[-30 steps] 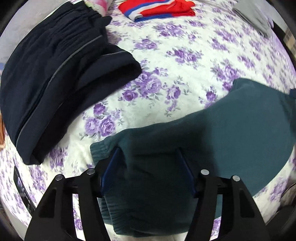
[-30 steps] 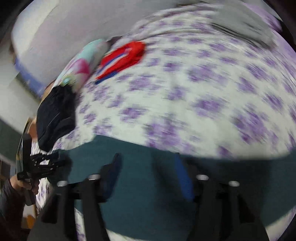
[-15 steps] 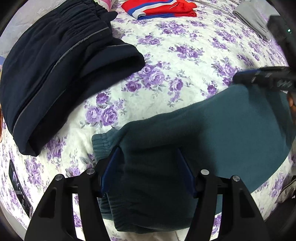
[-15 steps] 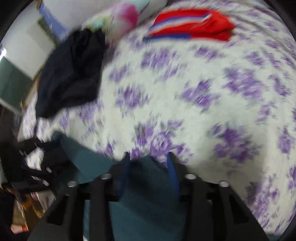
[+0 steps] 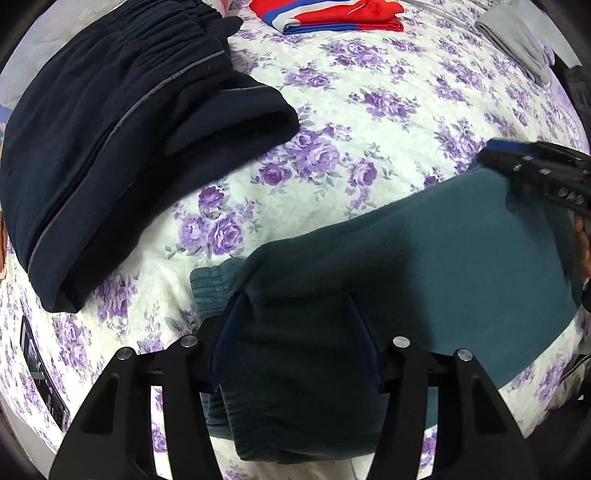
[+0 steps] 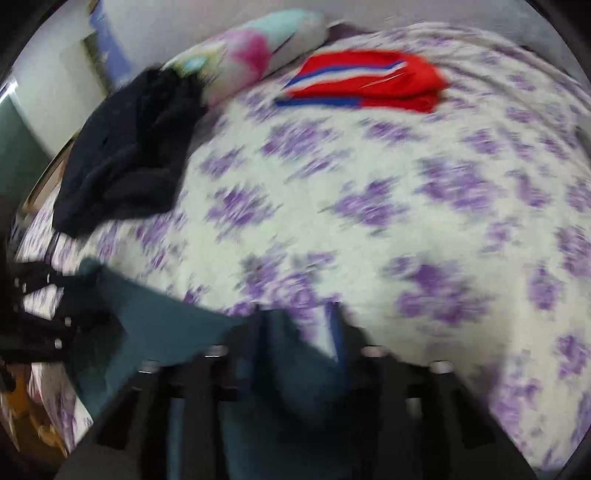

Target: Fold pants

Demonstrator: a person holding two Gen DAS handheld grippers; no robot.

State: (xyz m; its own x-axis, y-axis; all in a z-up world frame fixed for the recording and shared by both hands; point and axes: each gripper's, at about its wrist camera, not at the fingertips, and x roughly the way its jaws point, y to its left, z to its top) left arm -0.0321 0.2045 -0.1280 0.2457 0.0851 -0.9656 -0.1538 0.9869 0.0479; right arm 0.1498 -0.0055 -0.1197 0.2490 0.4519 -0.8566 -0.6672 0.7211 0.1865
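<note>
Teal fleece marks the task's thing: the teal pants lie folded over at the near edge of the floral bedsheet, ribbed cuff poking out to the left. The left gripper stands over that cuffed end with a thick bundle of cloth between its blue pads; its jaws are closing, and the pads lie against the fabric on both sides. At the far right corner of the pants the right gripper sits on the cloth edge.

Between the pants and the folded navy pants at upper left runs a wide strip of bare sheet, and more open sheet stretches up to the red, white and blue garment and the grey garment at the far side. A dark flat device lies at the left margin of the bed.

The right wrist view, blurred, shows what the left does not: a pastel pillow behind the navy pants, and a wall beyond. There the right gripper has a teal corner between its fingers, jaws opening; cloth touches the left finger, with white sheet showing before the right one. The left gripper appears at the left edge on the pants.
</note>
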